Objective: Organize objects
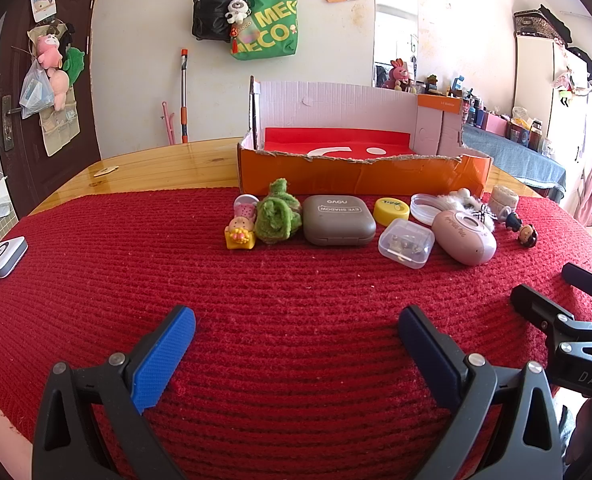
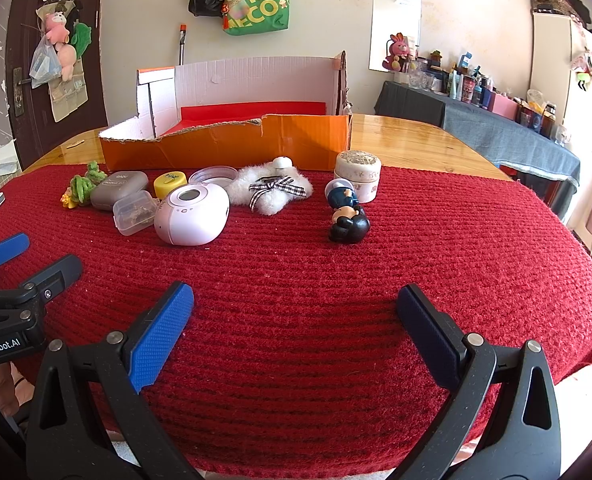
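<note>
A red knitted cloth point(image 1: 136, 280) covers the near part of a wooden table point(image 1: 168, 164). At its far left edge lies a small white and grey device point(image 1: 4, 256). The row of small things starts with a yellow-based toy figure point(image 1: 241, 234), touching a green plush toy point(image 1: 276, 216). Just beside it sits a grey eye shadow case point(image 1: 338, 220), then a yellow round lid point(image 1: 392, 210) and a clear plastic box point(image 1: 406, 242) in front of it. A clear round lid point(image 1: 428, 204) lies behind a pink oval device point(image 1: 464, 236). A white fluffy toy with a checked bow point(image 2: 272, 190) follows, then a lying black-haired figurine point(image 2: 348, 216) and a cream round jar point(image 2: 357, 174) just behind it. An orange cardboard box point(image 1: 360, 176), open on top with a red lining, stands behind the whole row. The left gripper point(image 1: 296, 332) hangs over bare cloth, jaws spread wide, nothing between them. The right gripper point(image 2: 294, 312) is likewise spread and empty, near the figurine but apart from it.
</note>
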